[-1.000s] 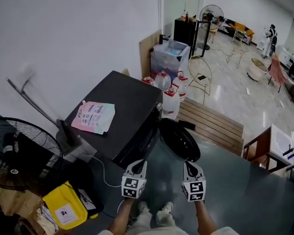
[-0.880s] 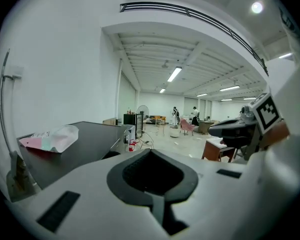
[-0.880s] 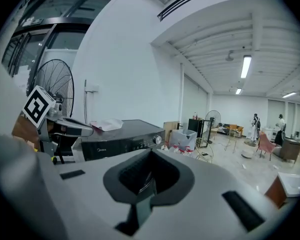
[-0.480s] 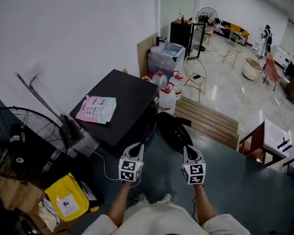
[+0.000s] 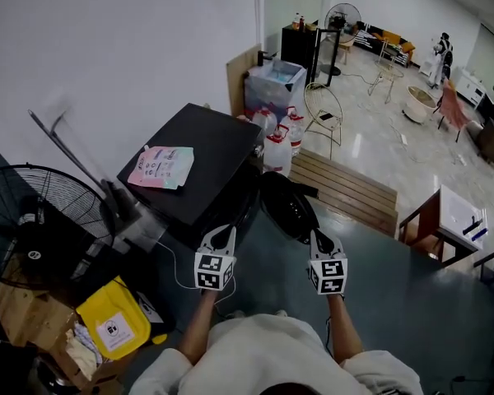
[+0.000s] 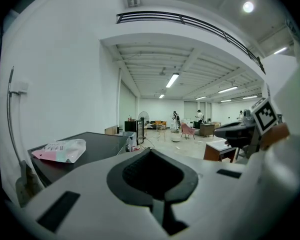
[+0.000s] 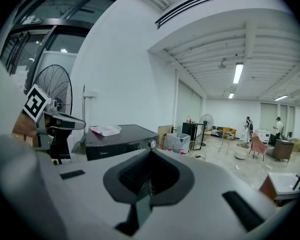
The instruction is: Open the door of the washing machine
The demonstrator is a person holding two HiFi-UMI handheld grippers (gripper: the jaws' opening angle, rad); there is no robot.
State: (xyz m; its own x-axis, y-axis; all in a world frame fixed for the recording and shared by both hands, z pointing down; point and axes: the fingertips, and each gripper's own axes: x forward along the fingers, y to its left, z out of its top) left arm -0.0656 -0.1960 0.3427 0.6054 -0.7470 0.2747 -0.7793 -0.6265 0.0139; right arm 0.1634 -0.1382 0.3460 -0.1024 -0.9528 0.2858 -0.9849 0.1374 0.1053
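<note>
The black washing machine (image 5: pixel 202 159) stands against the white wall, and its round dark door (image 5: pixel 288 208) hangs swung out at the front right. A pink and blue pouch (image 5: pixel 160 167) lies on its top. My left gripper (image 5: pixel 227 234) is shut and empty, short of the machine's front corner. My right gripper (image 5: pixel 316 237) is also shut and empty, just this side of the door's edge. In the left gripper view the shut left gripper (image 6: pixel 151 150) points past the machine's top (image 6: pixel 90 143). In the right gripper view the right gripper (image 7: pixel 151 152) faces the machine's control panel (image 7: pixel 122 145).
A standing fan (image 5: pixel 33 237) and a yellow bag (image 5: pixel 115 327) are at the left. Water jugs (image 5: pixel 276 151), a plastic bin (image 5: pixel 273 85) and a wire chair (image 5: pixel 325 109) sit behind the machine. A wooden pallet (image 5: pixel 346 192) lies to its right, a small table (image 5: pixel 453 220) further right.
Both grippers have risen together and stay shut. The head view has climbed too, with the person's shoulders now in view below. The door stays open.
</note>
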